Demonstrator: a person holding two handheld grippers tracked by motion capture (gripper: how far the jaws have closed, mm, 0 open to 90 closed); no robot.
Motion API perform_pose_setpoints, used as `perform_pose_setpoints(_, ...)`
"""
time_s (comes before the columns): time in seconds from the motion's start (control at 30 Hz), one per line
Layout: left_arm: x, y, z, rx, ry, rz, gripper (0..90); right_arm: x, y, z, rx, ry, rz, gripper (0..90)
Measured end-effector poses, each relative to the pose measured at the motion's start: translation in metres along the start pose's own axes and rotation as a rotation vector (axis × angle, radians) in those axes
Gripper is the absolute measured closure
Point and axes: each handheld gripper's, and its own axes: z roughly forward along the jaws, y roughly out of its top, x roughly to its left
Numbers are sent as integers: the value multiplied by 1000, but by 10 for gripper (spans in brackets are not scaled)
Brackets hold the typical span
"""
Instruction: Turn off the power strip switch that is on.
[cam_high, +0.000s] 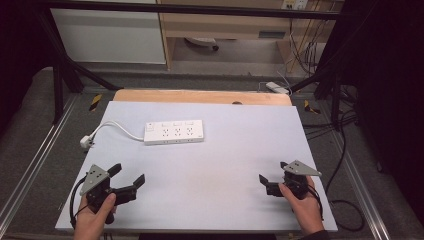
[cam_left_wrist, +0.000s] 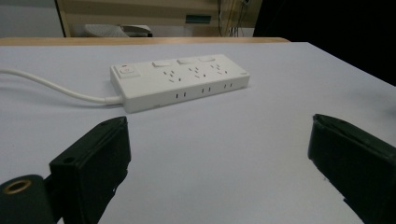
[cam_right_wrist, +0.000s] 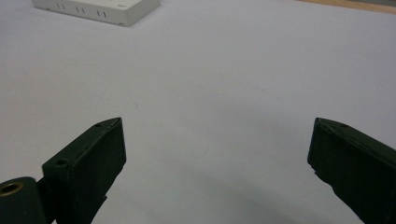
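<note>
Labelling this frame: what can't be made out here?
- Power strip: switch positions and markings too small in high view, blurred in left gripper view; cut off by the top edge in right gripper view.
- Plug: prongs too small in high view.
- Cord: cut off by the left edge in left gripper view.

Black left gripper (cam_high: 128, 174) with grey three-cornered plate, black cable, brass-ringed screw hole, matching right gripper (cam_high: 272, 171), dark sleeve cuff
</note>
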Motion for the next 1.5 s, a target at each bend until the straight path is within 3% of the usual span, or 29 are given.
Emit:
perform_pose_setpoints(0.33, -2, 6, -1, -10, -14, 7, 58, -1, 1, -3, -20, -6, 18, 46)
perform_pose_setpoints(0.5, -2, 17, -4, -46, -18, -5, 57, 2, 2, -2, -14, -4, 12, 45)
perform_pose_setpoints(0.67, -2, 28, -3, -46, -45, -7, 57, 2, 2, -2, -21, -14, 19, 45)
perform_pose_setpoints(1.13, -8, 59, 11, -7, -63, 26, 57, 5, 4, 2, -18, 7, 14, 42)
perform_pose_setpoints(1.5, -17, 77, 24, -3, -85, 46, 57, 7, 5, 3, -15, 23, 27, 40)
